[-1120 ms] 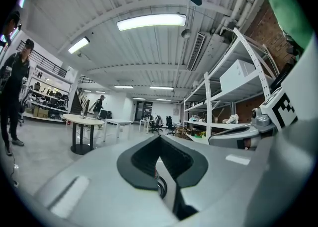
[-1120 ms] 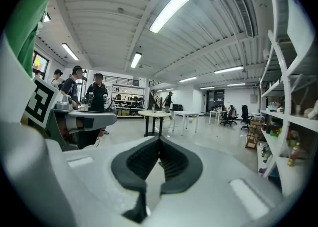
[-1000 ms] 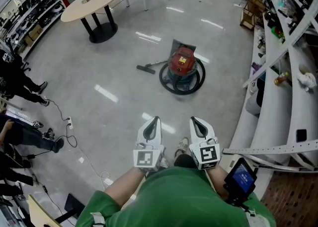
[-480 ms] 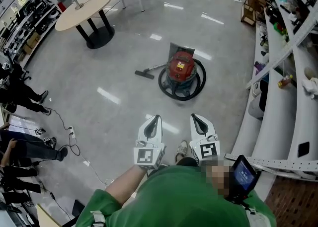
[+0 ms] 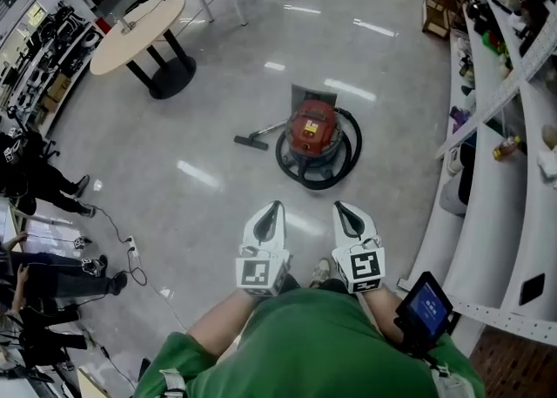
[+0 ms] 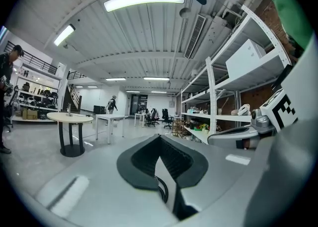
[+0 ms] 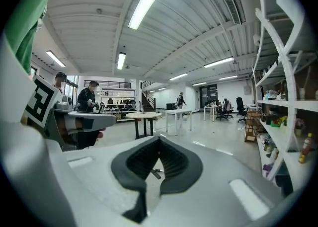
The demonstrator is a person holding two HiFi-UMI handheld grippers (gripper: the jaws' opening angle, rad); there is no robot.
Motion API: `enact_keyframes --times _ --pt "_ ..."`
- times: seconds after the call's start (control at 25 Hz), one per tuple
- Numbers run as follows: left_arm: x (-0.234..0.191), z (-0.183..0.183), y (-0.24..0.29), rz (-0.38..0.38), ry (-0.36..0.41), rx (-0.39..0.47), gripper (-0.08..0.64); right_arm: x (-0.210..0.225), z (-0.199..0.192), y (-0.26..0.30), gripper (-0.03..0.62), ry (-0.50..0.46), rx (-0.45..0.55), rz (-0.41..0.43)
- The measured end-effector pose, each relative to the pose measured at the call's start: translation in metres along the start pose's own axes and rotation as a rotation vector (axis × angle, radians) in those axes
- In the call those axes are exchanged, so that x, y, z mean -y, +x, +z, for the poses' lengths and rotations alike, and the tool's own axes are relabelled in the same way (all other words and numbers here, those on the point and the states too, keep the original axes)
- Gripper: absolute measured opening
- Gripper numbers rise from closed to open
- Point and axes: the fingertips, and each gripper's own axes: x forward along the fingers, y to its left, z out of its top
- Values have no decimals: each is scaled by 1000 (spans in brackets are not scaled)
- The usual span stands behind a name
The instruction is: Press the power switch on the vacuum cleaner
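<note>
**Both grippers shut, vacuum cleaner sitting well ahead on the floor**

The person in the green top is standing in the open hall and holding the left gripper [image 5: 274,208] and the right gripper [image 5: 338,206] out in front at waist height, side by side and pointing forward. Each gripper's own view is showing its two jaws pressed together at the tips with nothing caught between them. That seems sensible for a job that calls for a push, not a grasp.

The vacuum cleaner [image 5: 313,131] is sitting upright on the grey floor [image 5: 200,213], well apart from both grippers and straight ahead of them. Its red top is facing up. Its black hose [image 5: 345,164] is lying looped around the base, and the floor nozzle [image 5: 253,141] is resting just to its left. From here the power switch is too small to pick out, though it probably sits on that red top.

White shelving [image 5: 487,152] is running along the right side, and a round table [image 5: 139,20] is standing far off to the left. The way to the machine looks open, so I judge that the approach is the step in hand and the press is not yet begun.
</note>
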Motion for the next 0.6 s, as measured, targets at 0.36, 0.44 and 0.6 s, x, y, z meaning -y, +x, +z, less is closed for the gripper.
enact_keyframes --times 0.36,0.44,0.6 --pt "-23 2 57 -45 20 -29 6 27 7 49 3 -3 -40 -22" --pt "-33 -3 71 -61 12 -27 6 30 8 61 3 -3 -50 -39" --pt "-55 -7 94 -105 -4 -31 6 31 10 86 3 2 -70 -96"
